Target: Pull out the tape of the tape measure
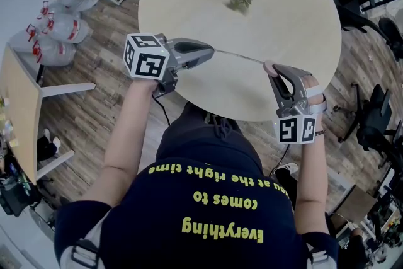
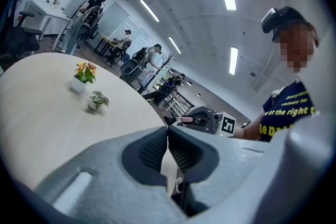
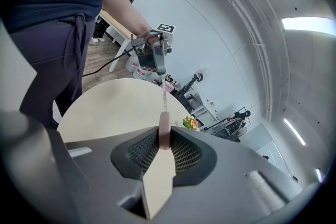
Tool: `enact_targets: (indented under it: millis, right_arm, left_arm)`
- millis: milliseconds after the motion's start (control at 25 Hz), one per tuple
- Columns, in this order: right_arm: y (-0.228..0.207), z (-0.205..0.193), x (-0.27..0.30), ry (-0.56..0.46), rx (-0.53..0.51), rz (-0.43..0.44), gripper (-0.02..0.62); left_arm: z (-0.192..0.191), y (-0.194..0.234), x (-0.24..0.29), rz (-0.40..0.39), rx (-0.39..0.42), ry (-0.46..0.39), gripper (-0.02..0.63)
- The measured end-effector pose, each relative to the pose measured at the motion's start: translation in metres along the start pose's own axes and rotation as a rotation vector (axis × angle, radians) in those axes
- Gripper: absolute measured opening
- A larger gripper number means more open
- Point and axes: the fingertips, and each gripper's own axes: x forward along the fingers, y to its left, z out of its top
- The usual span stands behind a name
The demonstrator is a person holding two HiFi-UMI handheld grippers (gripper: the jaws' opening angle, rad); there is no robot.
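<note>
Tabletop [image 1: 283, 9]: left tool [image 1: 211, 51] pinching tape [image 1: 242, 57]; right tool [image 1: 272, 68], case [image 3: 164, 135].

Stretches the left arm [image 1: 126, 135] and the right arm [image 1: 308, 173] forward, elbows bent. Points the left claw [image 1: 211, 51] toward the right one, nearly level, jaws pressed together on the tape [image 1: 242, 57]. Tilts the right claw [image 1: 272, 70] downward, pads clamped on the pink tape measure [image 3: 164, 136]. Sets both claws tip toward tip, apart.
</note>
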Motion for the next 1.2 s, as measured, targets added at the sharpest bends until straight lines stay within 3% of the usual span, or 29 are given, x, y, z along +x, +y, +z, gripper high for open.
enact_targets:
  millis: [1200]
  right_arm:
    - [0.000, 0.011, 0.009, -0.031, 0.022, 0.002, 0.083]
  left_arm:
    - [0.002, -0.007, 0.025, -0.046, 0.003, 0.031, 0.008]
